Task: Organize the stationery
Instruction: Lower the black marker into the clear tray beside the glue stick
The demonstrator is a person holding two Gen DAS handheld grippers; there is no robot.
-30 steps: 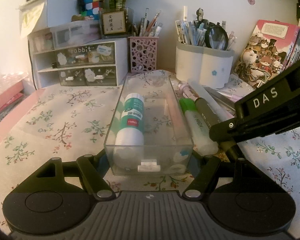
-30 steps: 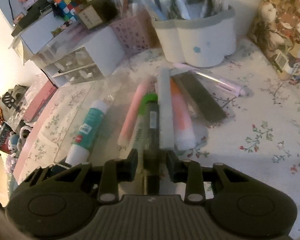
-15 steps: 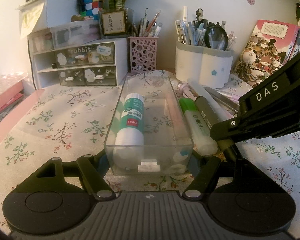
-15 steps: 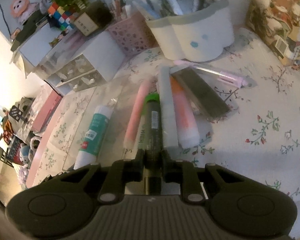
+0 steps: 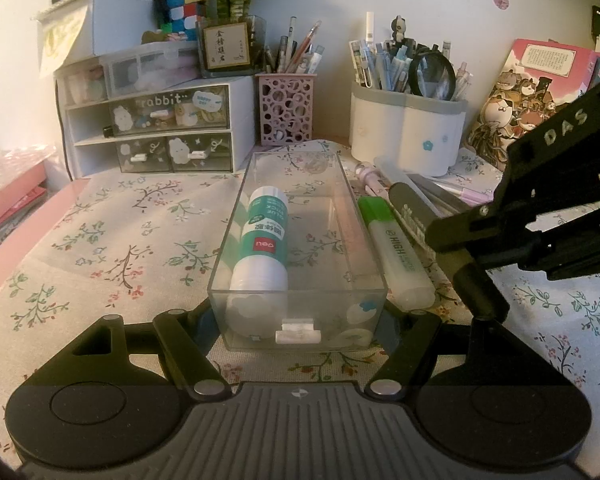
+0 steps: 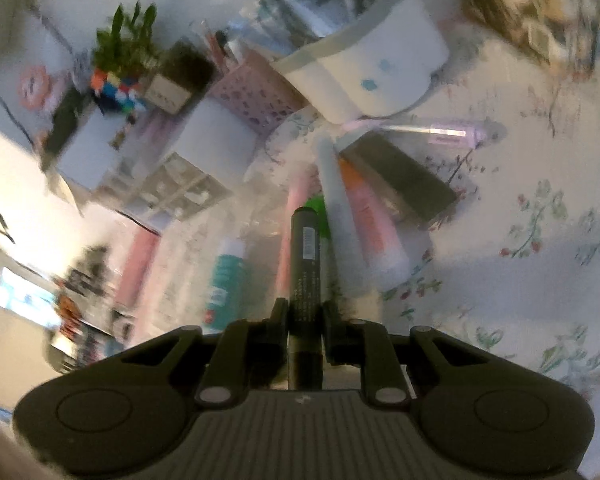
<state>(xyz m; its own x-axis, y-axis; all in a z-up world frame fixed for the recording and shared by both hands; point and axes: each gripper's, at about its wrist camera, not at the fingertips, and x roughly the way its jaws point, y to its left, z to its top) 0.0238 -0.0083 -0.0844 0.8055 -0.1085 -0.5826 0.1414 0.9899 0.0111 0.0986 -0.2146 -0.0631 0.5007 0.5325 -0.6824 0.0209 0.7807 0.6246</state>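
Since a second ago the right gripper (image 6: 305, 314) has closed its jaws onto the dark cylindrical marker pen (image 6: 306, 264) and rolled with it, so the pen now sits lifted out of the row it lay in, pointing toward the table's far edge. The left gripper (image 5: 300, 322) has not moved: its jaws clasp the near end of the clear rectangular plastic box (image 5: 296, 312), steadying it on the floral tablecloth. Inside the box a white-and-green glue stick (image 5: 262, 246) lies along the left wall. Just beside the box's right wall rests the green-capped highlighter (image 5: 396, 250), with more pens farther toward the table's right edge. The likely next step is carrying the marker over the box's right wall. The grip is near the marker's rear end, so the long free front could swing or slip; it might also clip the wall and shove the box if it comes in too low.
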